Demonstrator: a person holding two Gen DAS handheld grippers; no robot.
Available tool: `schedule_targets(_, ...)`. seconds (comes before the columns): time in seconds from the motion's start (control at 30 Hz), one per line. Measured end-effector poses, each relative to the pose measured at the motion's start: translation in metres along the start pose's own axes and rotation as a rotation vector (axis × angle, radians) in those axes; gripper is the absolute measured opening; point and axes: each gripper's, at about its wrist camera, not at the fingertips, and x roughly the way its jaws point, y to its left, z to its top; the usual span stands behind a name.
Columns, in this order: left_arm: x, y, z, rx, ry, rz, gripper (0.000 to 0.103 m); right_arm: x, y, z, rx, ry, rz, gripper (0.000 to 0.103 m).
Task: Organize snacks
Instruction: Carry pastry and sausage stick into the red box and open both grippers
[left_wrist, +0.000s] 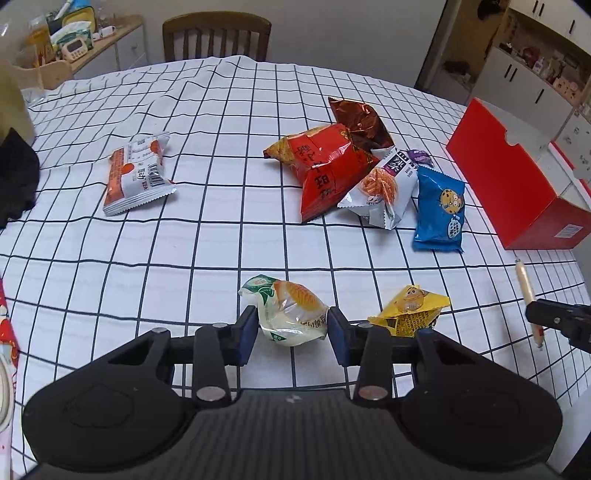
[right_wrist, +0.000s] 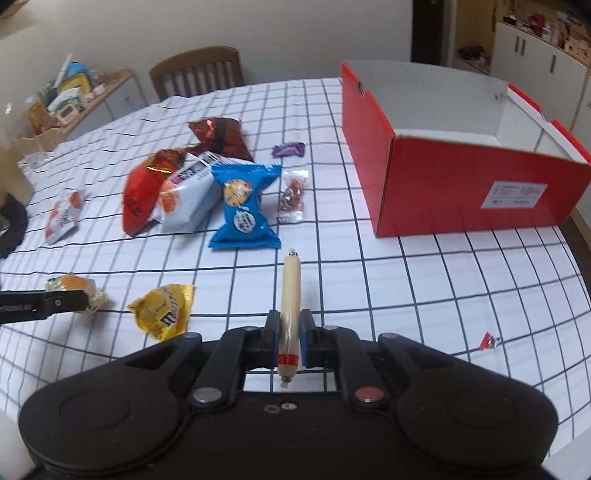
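Observation:
My left gripper (left_wrist: 291, 328) is shut on a small white, green and orange snack packet (left_wrist: 290, 312), held just above the checked tablecloth; the same packet (right_wrist: 74, 291) shows at the left of the right wrist view. My right gripper (right_wrist: 289, 332) is shut on a pale sausage stick (right_wrist: 290, 302) with a red band, pointing away along the fingers. That sausage stick (left_wrist: 526, 291) also appears at the right edge of the left wrist view. An open red box (right_wrist: 454, 184) with a white inside stands on the table's right side. A yellow candy packet (right_wrist: 164, 310) lies between the two grippers.
A heap of snacks lies mid-table: a red bag (left_wrist: 325, 170), a brown foil bag (left_wrist: 360, 120), a white packet (left_wrist: 384, 192), a blue cookie packet (right_wrist: 243, 206). A clear nut packet (right_wrist: 293, 197), a purple candy (right_wrist: 289, 149) and an orange-white packet (left_wrist: 138, 173) lie apart. A wooden chair (left_wrist: 216, 37) stands behind.

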Motion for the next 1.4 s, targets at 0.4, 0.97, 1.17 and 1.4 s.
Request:
schedule_targets(0.4,-0.041,-0.03,0.006,-0.07,-0.057,0.024,0.04,-0.033,-0.033,0.016,-0.062,-0.023,0.088,0.009)
schedule_targets(0.97,-0.073,-0.167,0.068,0.09,-0.19,-0.09,0.04,-0.079,-0.1,0.088,-0.089,-0.176,0.128,0.009)
schedule_targets(1.17,-0.065,-0.221,0.089,0.162,-0.218,-0.138,0.04,-0.082,-0.13,0.107,-0.061,-0.208,0.118,0.009)
schedule_targets(1.4,-0.045,-0.275,0.111,0.231,-0.234,-0.168,0.04,-0.075,-0.165,0.124,-0.039,-0.22,0.073,0.009)
